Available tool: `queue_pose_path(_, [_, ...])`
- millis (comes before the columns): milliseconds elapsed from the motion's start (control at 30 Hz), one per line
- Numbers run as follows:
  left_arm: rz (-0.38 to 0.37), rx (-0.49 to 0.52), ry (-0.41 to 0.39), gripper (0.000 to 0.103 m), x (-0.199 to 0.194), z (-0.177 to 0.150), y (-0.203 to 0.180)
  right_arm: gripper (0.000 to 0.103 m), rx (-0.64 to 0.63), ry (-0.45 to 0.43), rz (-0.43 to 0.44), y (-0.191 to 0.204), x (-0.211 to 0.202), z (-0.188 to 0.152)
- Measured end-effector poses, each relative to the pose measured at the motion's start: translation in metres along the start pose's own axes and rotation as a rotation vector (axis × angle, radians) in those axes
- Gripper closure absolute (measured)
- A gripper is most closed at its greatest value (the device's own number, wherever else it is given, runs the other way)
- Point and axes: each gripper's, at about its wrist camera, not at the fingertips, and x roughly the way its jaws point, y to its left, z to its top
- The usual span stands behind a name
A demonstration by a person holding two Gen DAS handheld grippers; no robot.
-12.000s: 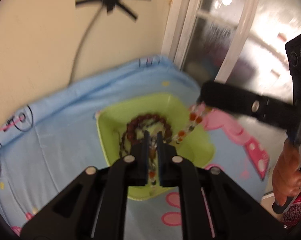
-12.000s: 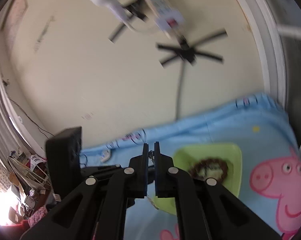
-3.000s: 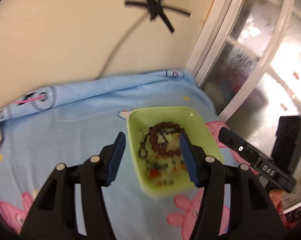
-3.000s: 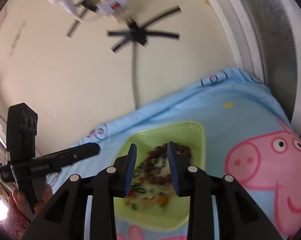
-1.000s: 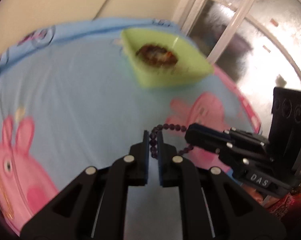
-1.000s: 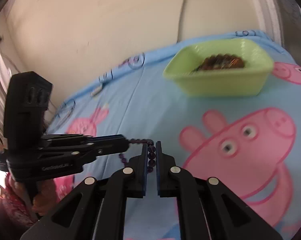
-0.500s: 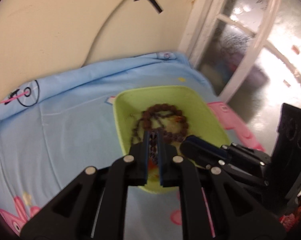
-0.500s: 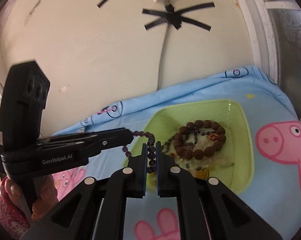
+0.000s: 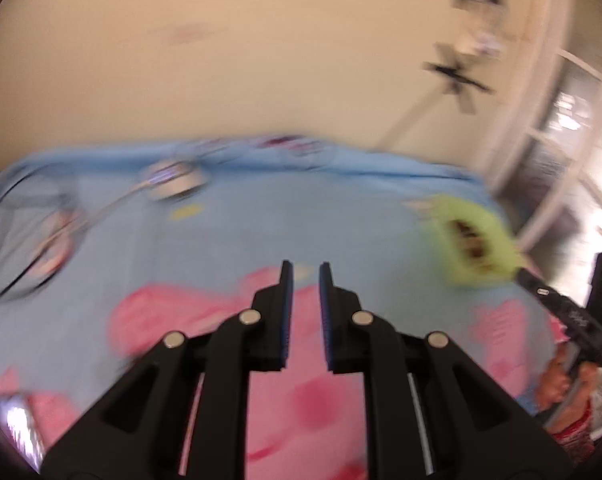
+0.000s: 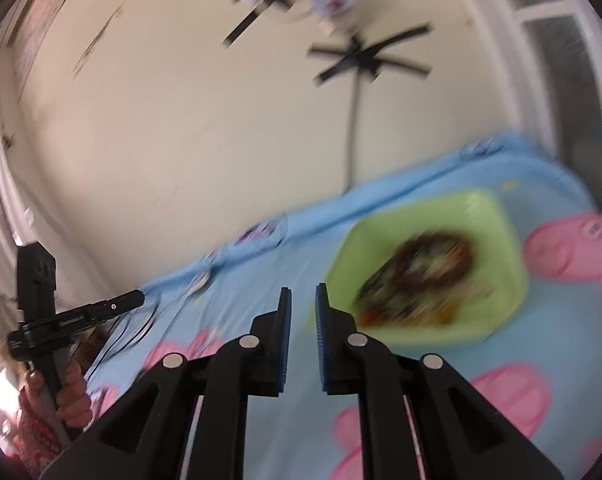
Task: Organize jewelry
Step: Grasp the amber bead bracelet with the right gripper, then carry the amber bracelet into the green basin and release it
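- Left tongs (image 9: 306,276): jaws a narrow gap apart and opening, nothing between them. Only blue cartoon sheet (image 9: 301,220) lies under and ahead of the tips.
- Right tongs (image 10: 303,300): jaws also stand slightly apart and are empty.
- Green tray (image 10: 513,240): just ahead and to the right of the right tongs' tips, and well off to the right of the left tongs, which point away from it.
- Jewelry (image 10: 425,268): a dark, blurred heap of beads with orange bits, all inside the tray.
- Done, as I read it: every piece I can make out is in the tray, and neither tool carries anything.
- Left: no loose strand shows on the sheet near either pair of tips. Blur is heavy, so a small piece could be missed; likely little or nothing remains.
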Motion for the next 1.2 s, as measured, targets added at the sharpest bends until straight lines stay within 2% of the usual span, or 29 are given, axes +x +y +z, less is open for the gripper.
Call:
queue_pose_path(67, [0.1, -0.065, 0.025, 0.091, -0.012, -0.019, 0.05, 0.103, -0.018, 0.074, 0.034, 0.016, 0.021, -0.015])
queue_pose_path(167, [0.162, -0.161, 0.061, 0.091, -0.022, -0.045, 0.102, 0.103, -0.049, 0.217, 0.087, 0.048, 0.06, -0.042])
queue_pose_path(200, [0.166, -0.184, 0.071, 0.091, -0.024, -0.053, 0.113, 0.103, -0.072, 0.273, 0.108, 0.064, 0.077, -0.054])
queue_pose_path(333, [0.143, -0.221, 0.081, 0.091, -0.026, -0.074, 0.13, 0.103, -0.151, 0.392, 0.147, 0.109, 0.112, -0.084])
queue_pose_path(433, [0.098, -0.21, 0.081, 0.091, -0.024, -0.082, 0.124, 0.103, -0.189, 0.439, 0.168, 0.14, 0.127, -0.101])
queue_pose_path(500, [0.069, -0.201, 0.085, 0.091, -0.02, -0.088, 0.12, 0.103, -0.208, 0.463, 0.173, 0.156, 0.142, -0.101])
queue_pose_path(600, [0.062, -0.187, 0.091, 0.091, -0.016, -0.094, 0.116, 0.103, -0.264, 0.47, 0.162, 0.183, 0.159, -0.102])
queue_pose_path(667, [0.049, -0.199, 0.092, 0.091, -0.015, -0.098, 0.117, 0.094, -0.311, 0.46, 0.141, 0.194, 0.17, -0.098])
queue_pose_path(733, [0.036, -0.208, 0.087, 0.091, -0.017, -0.099, 0.117, 0.093, -0.355, 0.46, 0.117, 0.205, 0.187, -0.095])
queue_pose_path(833, [0.022, -0.194, 0.08, 0.091, -0.02, -0.1, 0.112, 0.093, -0.433, 0.487, 0.064, 0.215, 0.213, -0.098])
queue_pose_path(900, [0.023, -0.165, 0.083, 0.091, -0.02, -0.1, 0.103, 0.103, -0.511, 0.469, 0.013, 0.215, 0.217, -0.1])
queue_pose_path(933, [0.024, -0.154, 0.084, 0.091, -0.02, -0.101, 0.1, 0.103, -0.515, 0.471, 0.012, 0.213, 0.216, -0.1])
queue_pose_path(1033, [0.011, -0.103, 0.095, 0.091, -0.018, -0.102, 0.081, 0.103, -0.455, 0.473, 0.02, 0.189, 0.196, -0.096])
queue_pose_path(1133, [-0.013, -0.062, 0.112, 0.091, -0.012, -0.102, 0.062, 0.103, -0.386, 0.426, -0.016, 0.153, 0.155, -0.095])
queue_pose_path(1200, [-0.035, -0.019, 0.132, 0.091, -0.005, -0.101, 0.04, 0.103, -0.278, 0.376, -0.045, 0.114, 0.114, -0.097])
